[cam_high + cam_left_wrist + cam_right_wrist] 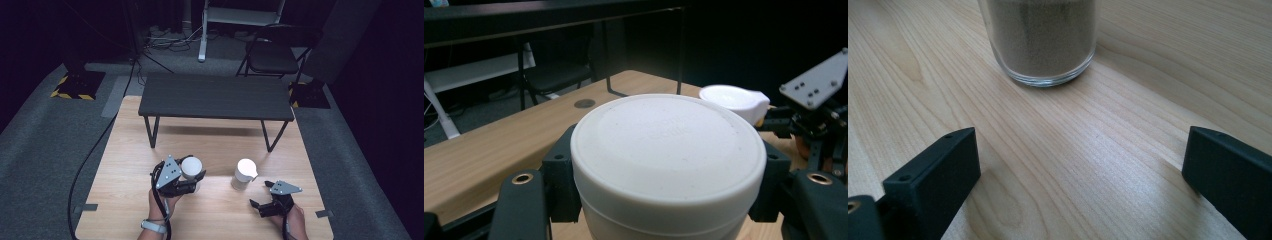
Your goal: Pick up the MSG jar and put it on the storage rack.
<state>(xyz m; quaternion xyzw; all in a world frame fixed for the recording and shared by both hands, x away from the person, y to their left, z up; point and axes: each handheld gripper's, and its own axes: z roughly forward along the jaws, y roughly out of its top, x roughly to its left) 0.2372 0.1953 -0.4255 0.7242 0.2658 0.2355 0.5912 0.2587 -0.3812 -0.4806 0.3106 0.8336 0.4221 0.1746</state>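
Note:
A jar with a flat white lid [191,167] is lifted a little off the wooden table [220,220], and my left gripper [196,182] is shut on its body just under the lid. In the left gripper view the white lid [664,145] sits between the two black pads [561,172]. A second jar with a white spouted lid [244,173] stands on the table to the right. My right gripper [261,194] rests low on the table just in front of it, open. The right gripper view shows the glass jar of grey-brown grains [1043,40] standing beyond the gripper [1080,165], clear of its jaws.
A low black bench [215,97] stands across the far half of the table. Behind it on the grey floor are a folding chair [275,55] and loose cables [165,42]. In the left gripper view the spouted lid [734,100] and the other gripper [819,120] are at the right.

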